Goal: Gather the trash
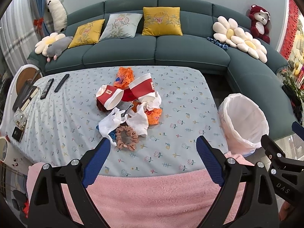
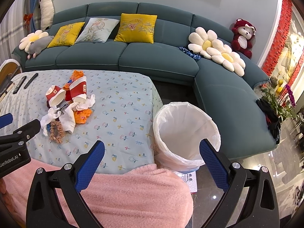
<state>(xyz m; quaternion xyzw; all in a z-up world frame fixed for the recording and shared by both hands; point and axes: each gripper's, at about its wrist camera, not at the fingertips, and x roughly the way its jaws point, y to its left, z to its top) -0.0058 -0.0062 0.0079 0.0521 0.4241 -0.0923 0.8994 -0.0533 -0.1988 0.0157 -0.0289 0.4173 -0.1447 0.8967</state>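
Observation:
A pile of trash lies mid-table: two red-and-white paper cups [image 1: 112,96] [image 1: 142,89] on their sides, orange wrappers [image 1: 123,76], crumpled white tissues [image 1: 112,121], a white sock [image 1: 139,122] and a pink scrunchie [image 1: 126,137]. The pile also shows in the right wrist view [image 2: 66,106]. A bin with a white liner [image 2: 186,133] [image 1: 245,121] stands beside the table's right edge. My left gripper [image 1: 153,142] is open and empty, just short of the scrunchie. My right gripper [image 2: 152,146] is open and empty, near the bin's rim.
The table wears a flowered blue cloth [image 1: 180,102]. Two remotes [image 1: 47,88], a phone [image 1: 18,133] and a mug [image 1: 3,148] lie at its left. A pink fleece [image 1: 152,193] lies in front. A teal sofa [image 1: 152,53] with cushions stands behind.

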